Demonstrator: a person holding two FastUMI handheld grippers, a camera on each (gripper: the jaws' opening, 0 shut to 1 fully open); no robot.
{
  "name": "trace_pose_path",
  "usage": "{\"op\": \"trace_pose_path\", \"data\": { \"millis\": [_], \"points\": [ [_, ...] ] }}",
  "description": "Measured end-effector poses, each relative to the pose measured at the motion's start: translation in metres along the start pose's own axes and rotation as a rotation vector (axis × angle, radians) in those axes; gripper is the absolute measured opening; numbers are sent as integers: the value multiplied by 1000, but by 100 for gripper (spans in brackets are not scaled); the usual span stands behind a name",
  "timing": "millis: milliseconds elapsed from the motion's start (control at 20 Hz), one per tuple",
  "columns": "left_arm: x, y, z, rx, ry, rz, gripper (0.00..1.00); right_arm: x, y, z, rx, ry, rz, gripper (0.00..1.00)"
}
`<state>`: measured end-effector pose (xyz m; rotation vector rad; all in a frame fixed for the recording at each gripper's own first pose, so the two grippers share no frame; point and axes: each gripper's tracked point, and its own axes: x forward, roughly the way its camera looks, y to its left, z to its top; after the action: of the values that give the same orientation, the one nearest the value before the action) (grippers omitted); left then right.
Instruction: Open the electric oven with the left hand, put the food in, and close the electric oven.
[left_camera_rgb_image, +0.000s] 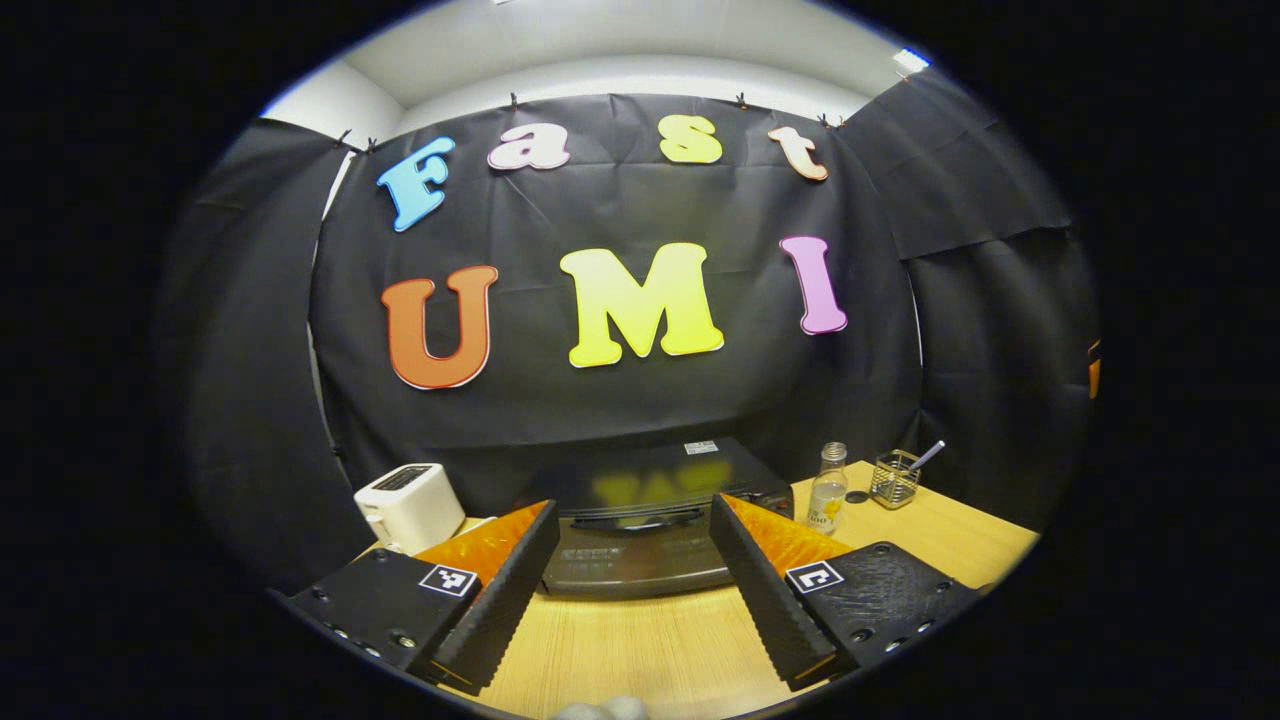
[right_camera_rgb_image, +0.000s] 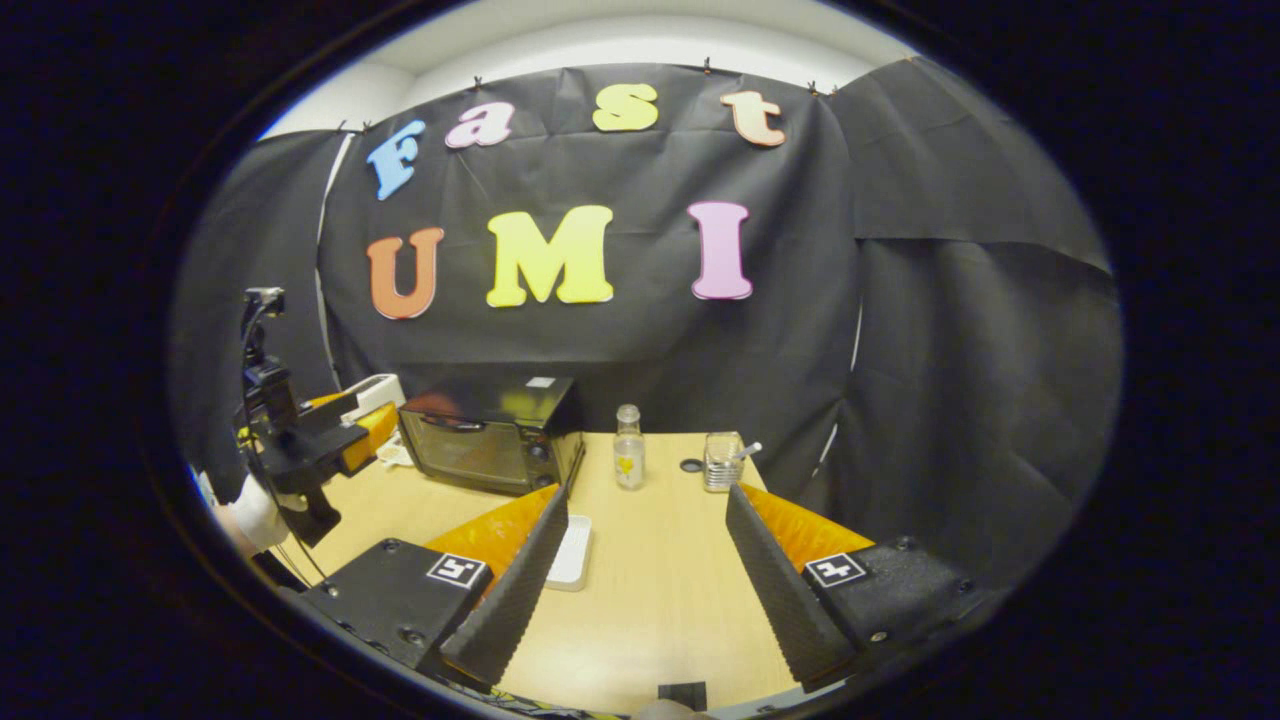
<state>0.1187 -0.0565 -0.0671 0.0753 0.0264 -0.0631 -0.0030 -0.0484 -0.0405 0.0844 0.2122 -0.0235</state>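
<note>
The black electric oven (left_camera_rgb_image: 640, 520) stands on the wooden table (left_camera_rgb_image: 620, 650) straight ahead of my left gripper (left_camera_rgb_image: 635, 590), its door shut and its handle (left_camera_rgb_image: 635, 518) across the top of the door. My left gripper is open with nothing between its fingers and is a short way from the oven. In the right gripper view the oven (right_camera_rgb_image: 490, 440) sits at the back left. A white rectangular dish (right_camera_rgb_image: 572, 553) lies in front of it, partly hidden by a finger of my right gripper (right_camera_rgb_image: 640, 580), which is open and holds nothing. I cannot tell what the dish holds.
A white toaster (left_camera_rgb_image: 410, 505) stands left of the oven. To its right are a small glass bottle (left_camera_rgb_image: 828, 490), a dark cap (left_camera_rgb_image: 856, 496) and a wire holder (left_camera_rgb_image: 893, 480) with a utensil in it. A hand (right_camera_rgb_image: 255, 520) holds the left gripper (right_camera_rgb_image: 300, 440).
</note>
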Motion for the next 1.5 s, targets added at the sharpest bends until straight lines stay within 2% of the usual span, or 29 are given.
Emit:
{"op": "trace_pose_path", "data": {
  "millis": [50, 200, 250, 450, 500, 650, 750, 850, 1000, 1050, 1100, 1150, 1300, 1350, 1450, 1500],
  "points": [
    [-24, 0, 8, 3, -1, 18, 96, -2, -1, 4, 2, -16, 24, 100],
    [-88, -5, 23, -24, 26, 73, 96, -9, -6, 13, 12, -54, 89, 100],
    [-109, -5, 29, -30, 38, 100, 96, -13, -8, 16, 13, -68, 102, 97],
    [-165, 5, 49, -12, 50, 206, 96, -23, -5, 25, -5, -135, 165, 100],
    [-174, 2, 54, -20, 48, 206, 96, -23, 0, 22, 1, -127, 177, 96],
    [-187, -5, 72, -38, 17, 187, 96, -27, 11, 15, 36, -91, 210, 100],
    [-185, -6, 84, -55, -12, 165, 96, -28, 8, 19, 28, -94, 179, 96],
    [-184, -5, 93, -76, -38, 133, 96, -36, 14, 32, 16, -123, 159, 100],
    [-180, 6, 102, -105, -66, 109, 96, -46, 27, 43, -5, -142, 138, 100],
    [-179, 11, 105, -107, -74, 101, 96, -49, 30, 46, -9, -151, 133, 97],
    [-179, 15, 107, -106, -77, 97, 96, -49, 30, 50, -15, -161, 123, 100],
    [-178, 18, 109, -107, -78, 86, 96, -51, 32, 53, -23, -168, 112, 97],
    [-177, 29, 110, -115, -84, 72, 96, -56, 42, 57, -25, -179, 96, 100],
    [-176, 32, 111, -119, -88, 65, 96, -58, 46, 58, -22, -182, 97, 96],
    [-179, 42, 111, -123, -87, 67, 96, -57, 52, 59, -21, -180, 93, 100],
    [-179, 47, 111, -123, -87, 69, 100, -57, 55, 59, -19, -179, 94, 100]
  ]
}}
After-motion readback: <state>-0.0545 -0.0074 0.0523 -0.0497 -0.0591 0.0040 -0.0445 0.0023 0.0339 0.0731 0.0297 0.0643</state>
